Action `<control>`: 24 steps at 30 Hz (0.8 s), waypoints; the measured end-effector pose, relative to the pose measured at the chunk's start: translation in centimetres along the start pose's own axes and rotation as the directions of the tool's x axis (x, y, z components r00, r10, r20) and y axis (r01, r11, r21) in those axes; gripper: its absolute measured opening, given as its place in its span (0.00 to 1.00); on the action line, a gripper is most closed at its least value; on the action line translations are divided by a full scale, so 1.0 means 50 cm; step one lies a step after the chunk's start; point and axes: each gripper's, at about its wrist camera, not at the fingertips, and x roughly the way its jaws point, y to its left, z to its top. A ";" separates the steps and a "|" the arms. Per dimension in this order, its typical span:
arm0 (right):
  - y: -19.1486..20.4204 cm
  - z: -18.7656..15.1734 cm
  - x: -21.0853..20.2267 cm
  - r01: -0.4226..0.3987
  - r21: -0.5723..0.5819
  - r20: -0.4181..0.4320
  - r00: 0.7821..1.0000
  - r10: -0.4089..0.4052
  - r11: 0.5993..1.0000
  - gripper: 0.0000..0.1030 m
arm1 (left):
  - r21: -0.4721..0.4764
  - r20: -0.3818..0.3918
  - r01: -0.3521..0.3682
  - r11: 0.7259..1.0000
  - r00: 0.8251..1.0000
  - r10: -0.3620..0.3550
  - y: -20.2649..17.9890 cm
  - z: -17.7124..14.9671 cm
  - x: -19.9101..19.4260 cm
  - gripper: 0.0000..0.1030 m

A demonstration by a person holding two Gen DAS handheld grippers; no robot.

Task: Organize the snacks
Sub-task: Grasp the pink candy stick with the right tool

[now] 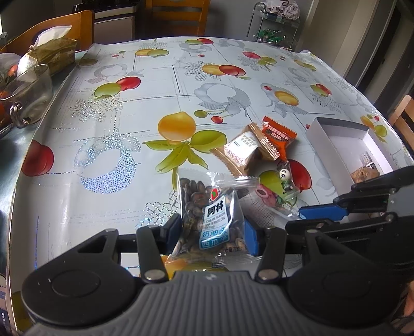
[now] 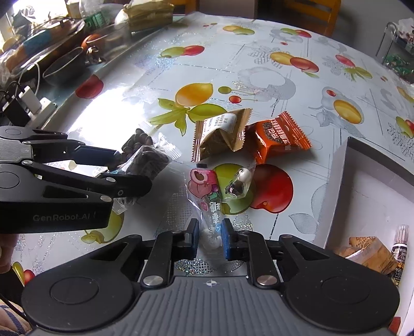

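My left gripper (image 1: 212,234) is shut on a clear packet of watermelon seeds (image 1: 211,214), which also shows in the right wrist view (image 2: 145,157). My right gripper (image 2: 210,239) is shut on the near end of a clear candy packet with a pink cartoon print (image 2: 214,196). That packet lies on the table, and it also shows in the left wrist view (image 1: 278,191). A tan snack packet (image 2: 222,131) and an orange snack packet (image 2: 278,137) lie just beyond it. A white box (image 2: 362,196) at the right holds a few snacks (image 2: 367,254).
The table has a fruit-print cloth (image 1: 155,98). A glass cup (image 1: 31,93), a tissue pack (image 1: 55,51) and clutter stand along the left edge. Wooden chairs (image 1: 178,15) stand at the far side. A wire rack (image 1: 276,25) stands far right.
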 end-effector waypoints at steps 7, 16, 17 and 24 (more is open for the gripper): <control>-0.004 0.006 -0.029 -0.014 0.021 0.041 0.999 0.013 1.000 0.19 | 0.003 0.014 0.000 1.000 1.000 0.000 -0.003 0.002 -0.009 0.47; -0.017 0.009 -0.061 -0.014 0.052 0.085 0.996 0.009 0.999 0.19 | 0.017 0.037 -0.010 1.000 0.999 0.010 -0.017 0.006 -0.026 0.47; -0.019 0.007 -0.063 -0.013 0.055 0.088 0.996 0.008 0.998 0.19 | 0.019 0.040 -0.010 1.000 0.999 0.009 -0.020 0.007 -0.028 0.47; -0.029 0.002 -0.085 -0.004 0.071 0.114 0.994 -0.004 0.997 0.19 | 0.039 0.053 -0.005 0.999 0.999 0.003 -0.039 0.012 -0.036 0.47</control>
